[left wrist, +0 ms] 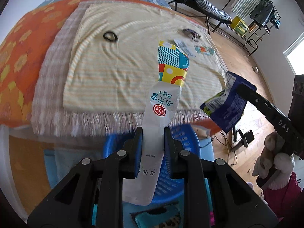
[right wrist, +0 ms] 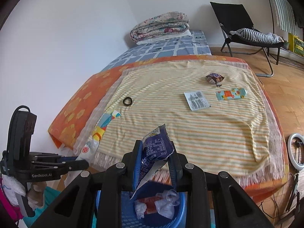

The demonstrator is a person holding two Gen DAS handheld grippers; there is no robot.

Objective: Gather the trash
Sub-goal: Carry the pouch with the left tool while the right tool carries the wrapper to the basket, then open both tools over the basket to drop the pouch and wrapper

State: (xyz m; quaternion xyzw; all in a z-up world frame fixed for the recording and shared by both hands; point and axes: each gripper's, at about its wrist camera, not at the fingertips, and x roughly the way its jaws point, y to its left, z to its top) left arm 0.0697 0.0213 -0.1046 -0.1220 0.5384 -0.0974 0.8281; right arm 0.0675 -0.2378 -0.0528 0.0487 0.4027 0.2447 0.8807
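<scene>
My left gripper (left wrist: 153,131) is shut on a long white wipes packet (left wrist: 161,110), and a colourful patterned wrapper (left wrist: 172,64) sticks up above the packet. A blue slatted basket (left wrist: 188,138) stands right under it, by the bed's fringed edge. My right gripper (right wrist: 154,144) is shut on a dark blue snack wrapper (right wrist: 155,148) above the same basket (right wrist: 180,209), which holds crumpled trash. On the striped blanket lie a crumpled wrapper (right wrist: 214,78), a white barcode sachet (right wrist: 196,100), a turquoise wrapper (right wrist: 230,94) and a black ring (right wrist: 127,101). The left gripper (right wrist: 83,161) shows at the left.
A folded quilt (right wrist: 161,26) lies at the bed's far end by the wall. A black folding chair (right wrist: 239,28) stands on the wooden floor to the right. A ring light (right wrist: 296,152) and cables sit beside the bed's near right corner.
</scene>
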